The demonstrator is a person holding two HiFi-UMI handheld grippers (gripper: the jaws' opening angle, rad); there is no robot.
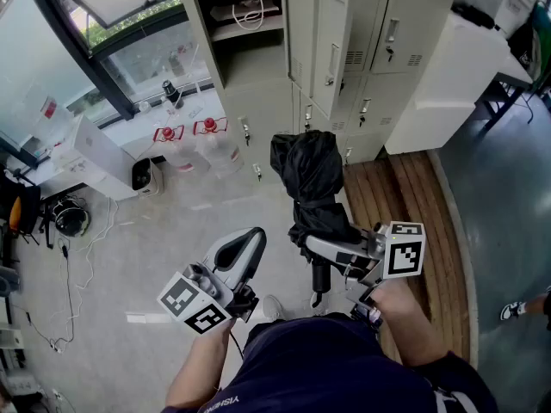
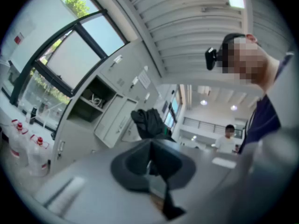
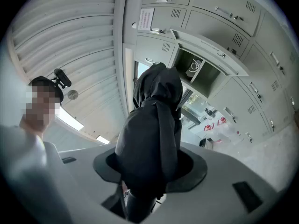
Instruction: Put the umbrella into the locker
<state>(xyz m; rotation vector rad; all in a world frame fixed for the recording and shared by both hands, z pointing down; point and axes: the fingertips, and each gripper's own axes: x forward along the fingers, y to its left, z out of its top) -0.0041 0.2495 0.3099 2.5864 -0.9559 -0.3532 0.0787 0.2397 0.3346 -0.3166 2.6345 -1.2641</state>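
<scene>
Folded black umbrella (image 1: 312,179) is up in the air in front of the person, roughly upright as far as I can tell, bunched fabric end up and handle end down. The right gripper (image 1: 325,249) is clamped around its lower middle, and the right gripper view shows fabric filling the gap with the jaws pressing on both sides. The left gripper (image 1: 248,246) hovers just beside it, jaws together on nothing. The umbrella is well short of the locker (image 1: 258,67), not in yet. Step in hand, I'd judge, is carrying it to the open compartment (image 1: 245,29) at the upper left of the bank, with an open door (image 1: 331,46) just right of it. To do it well: keep the clamp firm since slick fabric could slide, tip the umbrella toward level so it goes in lengthwise, steer clear of the door edge, and mind the white cord (image 1: 250,11) lying on that shelf. The free gripper could steady the loose end. Below is pale grey floor (image 1: 146,248), with a raised wooden platform (image 1: 405,205) at the lockers' foot on the right. On the left are big windows (image 1: 112,24), clear bottles with red caps (image 1: 207,140) by the wall, and loose cables (image 1: 69,274). Another person's shoe (image 1: 516,310) shows at the right edge.
</scene>
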